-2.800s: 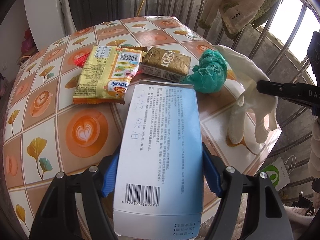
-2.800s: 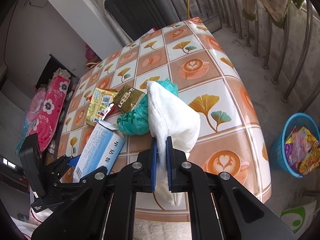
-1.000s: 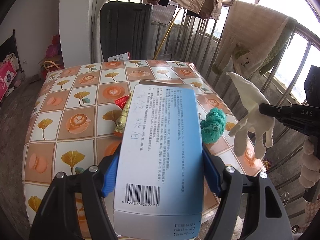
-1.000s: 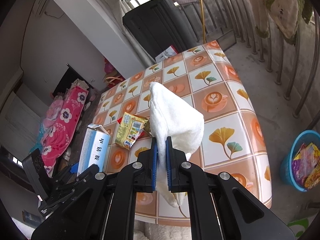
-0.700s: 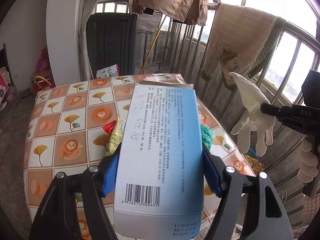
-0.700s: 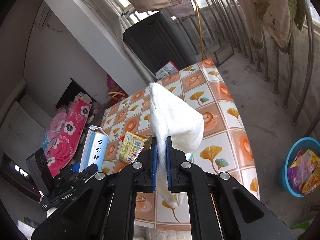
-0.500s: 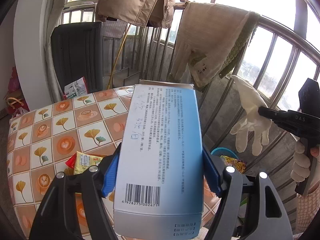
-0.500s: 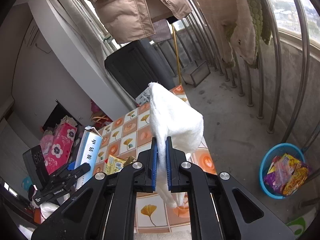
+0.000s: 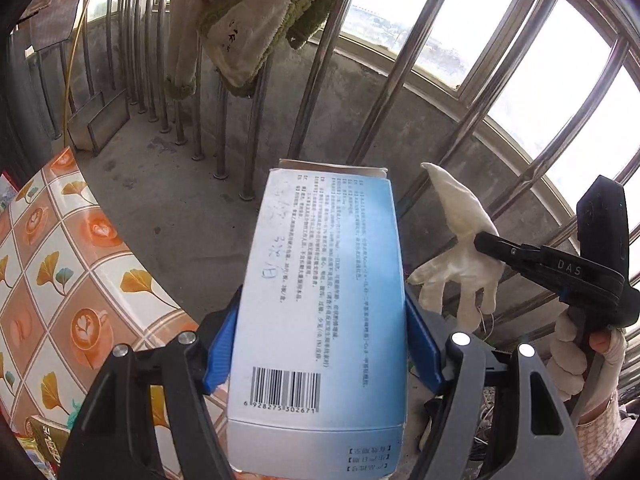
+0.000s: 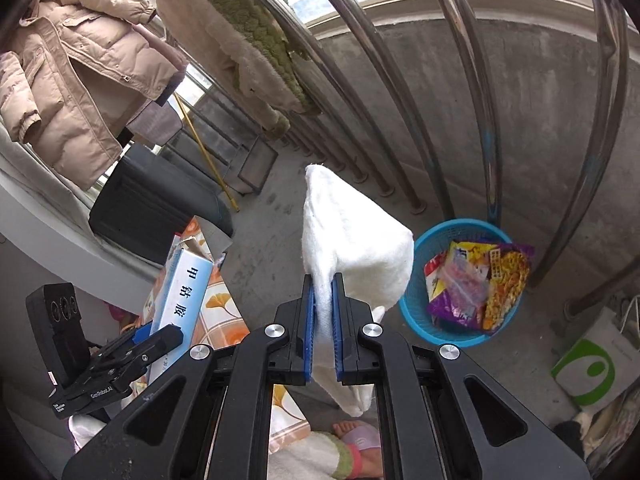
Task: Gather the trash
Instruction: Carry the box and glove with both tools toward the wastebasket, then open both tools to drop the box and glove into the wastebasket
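Observation:
My left gripper (image 9: 320, 340) is shut on a blue-and-white carton box (image 9: 320, 300) and holds it in the air past the table's edge. The box also shows in the right wrist view (image 10: 182, 292). My right gripper (image 10: 322, 320) is shut on a white glove (image 10: 352, 252), which hangs from it above the concrete floor. The glove shows in the left wrist view (image 9: 460, 256) too. A blue trash basket (image 10: 416, 316) with several snack wrappers stands on the floor by the railing, right of the glove.
The tiled-pattern table (image 9: 60, 280) lies at the left, with wrappers at its lower corner (image 9: 40, 444). Metal railing bars (image 10: 480, 120) and a concrete wall run behind. Clothes (image 9: 240, 20) hang from the rail. A white-and-green bag (image 10: 588, 364) sits on the floor at the right.
Both grippers have swung away from the table toward the railing, each still holding its item. The blue basket now lies closer, just right of the glove.

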{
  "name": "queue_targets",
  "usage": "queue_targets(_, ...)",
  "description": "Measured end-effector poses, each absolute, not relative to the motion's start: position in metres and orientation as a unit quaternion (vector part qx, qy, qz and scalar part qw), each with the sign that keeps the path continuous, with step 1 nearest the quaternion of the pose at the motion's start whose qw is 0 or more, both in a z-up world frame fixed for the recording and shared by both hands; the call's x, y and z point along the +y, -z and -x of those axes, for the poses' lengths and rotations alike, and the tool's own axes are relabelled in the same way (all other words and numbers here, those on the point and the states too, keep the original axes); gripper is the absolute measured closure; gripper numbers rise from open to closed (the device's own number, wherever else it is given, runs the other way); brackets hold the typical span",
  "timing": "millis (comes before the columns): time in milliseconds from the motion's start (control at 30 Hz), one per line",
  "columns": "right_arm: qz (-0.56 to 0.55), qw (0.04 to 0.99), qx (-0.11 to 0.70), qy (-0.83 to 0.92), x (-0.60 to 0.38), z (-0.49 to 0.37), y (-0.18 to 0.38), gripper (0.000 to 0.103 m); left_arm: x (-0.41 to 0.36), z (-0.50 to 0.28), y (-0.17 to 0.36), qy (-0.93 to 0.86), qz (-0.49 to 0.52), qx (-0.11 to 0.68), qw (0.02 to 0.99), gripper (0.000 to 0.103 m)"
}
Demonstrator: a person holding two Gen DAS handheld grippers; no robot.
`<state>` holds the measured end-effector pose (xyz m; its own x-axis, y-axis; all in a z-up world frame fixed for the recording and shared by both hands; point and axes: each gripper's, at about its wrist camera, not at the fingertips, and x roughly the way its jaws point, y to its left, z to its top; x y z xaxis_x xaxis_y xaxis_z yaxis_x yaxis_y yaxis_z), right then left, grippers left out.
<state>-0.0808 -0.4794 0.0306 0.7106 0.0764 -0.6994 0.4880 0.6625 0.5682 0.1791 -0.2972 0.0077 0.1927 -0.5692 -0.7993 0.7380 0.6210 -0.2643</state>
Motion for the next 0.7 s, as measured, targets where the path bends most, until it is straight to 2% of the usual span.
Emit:
queue_targets(133, -0.417, 0.817, 0.368, 0.151, -0.517, 0.072, 0.004, 0.096, -0.372, -0.191, 0.024, 0.426, -0.108, 0.492, 0.752, 0.033)
queue_targets(200, -0.432, 0.801, 0.378, 0.169, -0.537, 0.063, 0.031, 0.088, -0.405, -0.196, 0.046, 0.432, -0.107, 0.504, 0.740, 0.030)
queue_targets(233, -0.442, 0.791, 0.387, 0.173, -0.547, 0.060, 0.049, 0.081, -0.421, -0.198, 0.060, 0.433, -0.108, 0.514, 0.733, 0.025)
queue_targets(267, -0.450, 0.779, 0.399, 0.177, -0.556, 0.055, 0.069, 0.063, -0.433, -0.200, 0.073, 0.428, -0.111, 0.522, 0.729, 0.024)
queue_targets(300, -0.456, 0.765, 0.412, 0.193, -0.563, 0.053, 0.086, 0.058, -0.442, -0.202, 0.083, 0.422, -0.112, 0.526, 0.730, 0.024)
queue_targets(367, -0.462, 0.748, 0.427, 0.212, -0.571, 0.055, 0.113, 0.058, -0.448, -0.207, 0.097, 0.409, -0.100, 0.540, 0.729, 0.024)
queue_targets(467, -0.476, 0.743, 0.423, 0.207, -0.568, 0.065, 0.123, 0.058, -0.435, -0.214, 0.096, 0.404, -0.075, 0.550, 0.728, 0.024)
queue_targets(700, -0.440, 0.774, 0.413, 0.191, -0.553, 0.075, 0.093, 0.058, -0.379, -0.223, 0.034, 0.397, -0.021, 0.495, 0.772, 0.025)
